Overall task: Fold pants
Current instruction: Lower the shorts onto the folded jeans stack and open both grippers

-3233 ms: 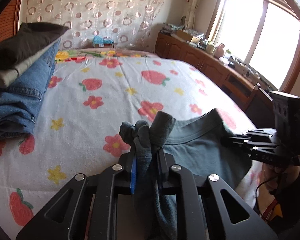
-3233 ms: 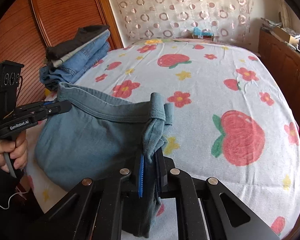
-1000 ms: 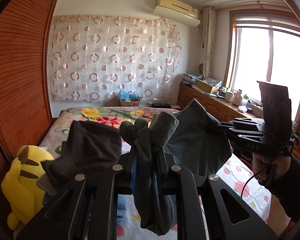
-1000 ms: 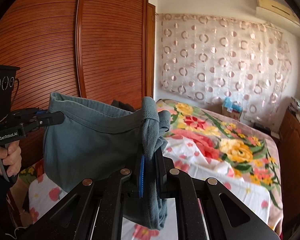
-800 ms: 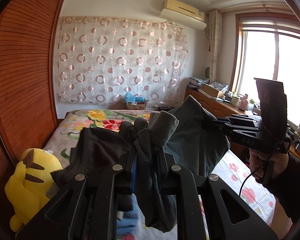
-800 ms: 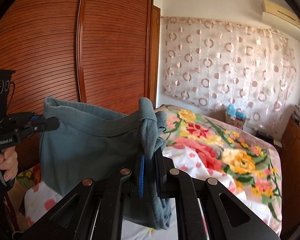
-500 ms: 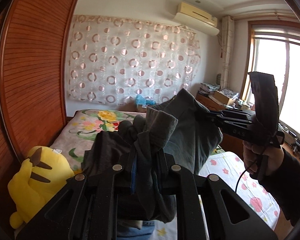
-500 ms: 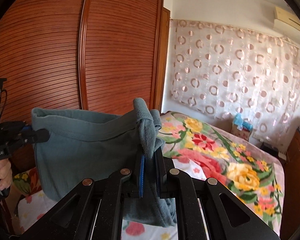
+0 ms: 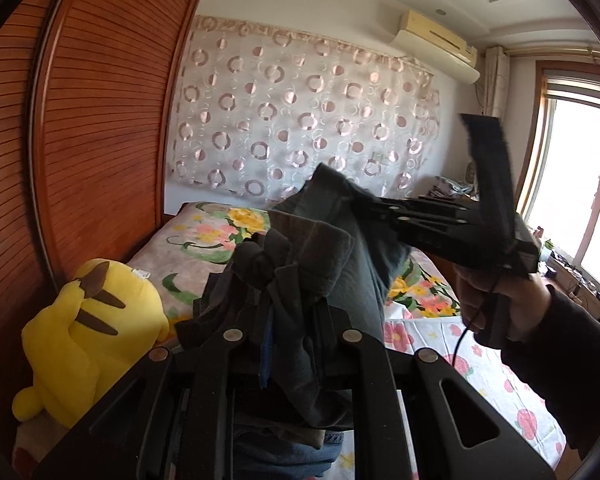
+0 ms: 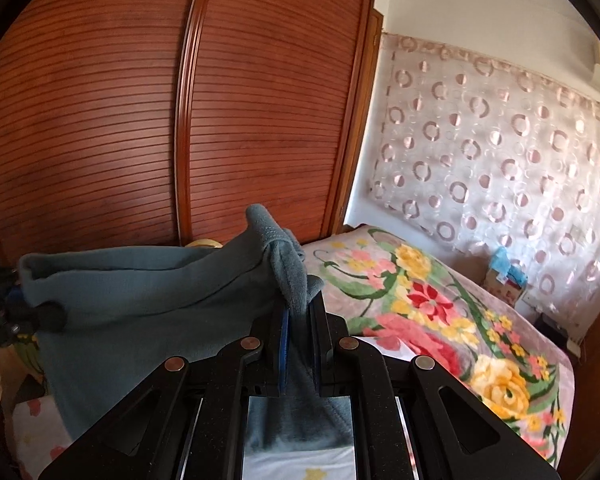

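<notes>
The folded blue-grey pants (image 10: 140, 300) hang in the air, stretched between both grippers. In the left wrist view my left gripper (image 9: 292, 312) is shut on one bunched corner of the pants (image 9: 320, 256). My right gripper (image 10: 298, 316) is shut on the other corner. From the left wrist view the right gripper (image 9: 358, 202) comes in from the right, held by a hand (image 9: 496, 292) in a dark sleeve. The left gripper (image 10: 50, 318) shows at the left edge of the right wrist view. The lower part of the pants is hidden behind the gripper bodies.
A pile of folded clothes lies right below the left gripper, dark pants (image 9: 216, 304) on top of jeans (image 9: 288, 456). A yellow plush toy (image 9: 88, 328) sits left of it against the wooden wardrobe (image 10: 140, 100). The flowered bed (image 10: 440, 320) stretches right toward a window (image 9: 580, 184).
Both grippers have carried the pants through the air to the left, toward the wardrobe and the pile. The right gripper has drawn closer to the left one. Both grips have held.
</notes>
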Tool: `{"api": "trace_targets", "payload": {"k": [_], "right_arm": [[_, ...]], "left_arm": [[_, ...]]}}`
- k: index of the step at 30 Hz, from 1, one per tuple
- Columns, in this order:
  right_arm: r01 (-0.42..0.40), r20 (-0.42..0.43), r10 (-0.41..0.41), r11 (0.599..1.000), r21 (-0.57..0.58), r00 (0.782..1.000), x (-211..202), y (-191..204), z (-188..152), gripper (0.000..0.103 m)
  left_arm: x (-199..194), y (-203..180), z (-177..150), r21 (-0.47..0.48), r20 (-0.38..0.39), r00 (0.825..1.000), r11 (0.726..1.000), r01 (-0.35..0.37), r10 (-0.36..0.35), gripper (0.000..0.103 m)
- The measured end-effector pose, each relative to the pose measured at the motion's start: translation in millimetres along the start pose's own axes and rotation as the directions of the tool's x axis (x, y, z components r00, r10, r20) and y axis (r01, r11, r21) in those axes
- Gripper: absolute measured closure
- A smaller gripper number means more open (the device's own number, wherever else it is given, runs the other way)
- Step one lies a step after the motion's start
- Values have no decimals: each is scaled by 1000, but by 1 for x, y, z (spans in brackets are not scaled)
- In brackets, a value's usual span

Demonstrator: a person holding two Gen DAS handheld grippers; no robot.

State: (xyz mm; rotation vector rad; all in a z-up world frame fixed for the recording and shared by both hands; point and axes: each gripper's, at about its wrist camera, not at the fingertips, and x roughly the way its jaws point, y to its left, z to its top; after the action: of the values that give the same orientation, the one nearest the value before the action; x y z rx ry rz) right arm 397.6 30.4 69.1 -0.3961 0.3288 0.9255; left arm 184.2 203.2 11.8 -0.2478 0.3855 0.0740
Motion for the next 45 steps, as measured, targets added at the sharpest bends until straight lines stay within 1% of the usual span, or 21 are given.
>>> {"api": "trace_targets", "payload": {"k": [3, 6, 7, 9, 11, 13, 16, 18, 20, 23, 25, 28, 33, 34, 36, 41, 44, 45], "right_arm": [[-11, -9, 11, 1000, -10, 1000, 14, 1, 4, 94], [-35, -27, 36, 999, 6, 999, 20, -1, 4, 94], [-46, -44, 47, 999, 14, 998, 24, -2, 3, 91], [-26, -70, 27, 1000, 14, 997, 28, -4, 2, 85], [-29, -65, 30, 999, 13, 997, 24, -8, -1, 84], [-37, -61, 40, 998, 41, 997, 17, -17, -5, 80], [-84, -73, 90, 993, 84, 993, 10, -28, -17, 80], [-105, -99, 116, 989, 104, 988, 13, -34, -26, 80], [-104, -131, 120, 987, 123, 984, 21, -41, -33, 80], [-71, -169, 95, 988, 141, 981, 33, -53, -39, 80], [-63, -174, 92, 984, 166, 980, 38, -58, -38, 80], [-54, -169, 86, 981, 188, 982, 40, -56, -30, 80], [-39, -147, 68, 980, 196, 987, 21, -38, -31, 80], [-36, -143, 66, 979, 199, 988, 19, -31, -37, 80], [-38, -134, 67, 978, 206, 989, 9, -25, -40, 80], [-39, -108, 64, 975, 217, 992, -19, -12, -47, 80], [-37, -91, 59, 973, 229, 994, -38, -4, -52, 80], [-35, -84, 56, 971, 236, 995, -46, -1, -55, 80]], "left_arm": [[0, 3, -3, -11, -2, 1000, 1000, -24, 24, 86], [9, 6, -9, -9, -35, 998, 999, -53, 53, 85], [11, 7, -11, -15, -45, 997, 998, -66, 65, 84], [14, 12, -15, -26, -60, 995, 997, -78, 77, 81], [18, 16, -19, -34, -80, 993, 995, -90, 87, 79], [19, 18, -22, -35, -84, 992, 994, -100, 96, 74], [18, 21, -24, -38, -77, 991, 993, -115, 112, 65], [17, 24, -27, -46, -81, 989, 991, -127, 123, 63], [18, 28, -30, -55, -89, 987, 989, -138, 132, 62], [18, 31, -35, -64, -107, 985, 988, -144, 136, 61], [17, 29, -37, -57, -114, 984, 988, -146, 139, 60], [13, 24, -36, -36, -112, 982, 986, -160, 155, 59], [4, 18, -32, -6, -97, 980, 985, -174, 173, 58], [3, 18, -31, -2, -93, 980, 984, -177, 176, 57], [-3, 14, -31, 4, -83, 980, 983, -183, 182, 55], [-16, 5, -29, 29, -72, 981, 983, -181, 183, 53], [-23, -2, -29, 49, -67, 981, 983, -178, 181, 49], [-26, -6, -30, 58, -66, 982, 983, -174, 178, 45]]}}
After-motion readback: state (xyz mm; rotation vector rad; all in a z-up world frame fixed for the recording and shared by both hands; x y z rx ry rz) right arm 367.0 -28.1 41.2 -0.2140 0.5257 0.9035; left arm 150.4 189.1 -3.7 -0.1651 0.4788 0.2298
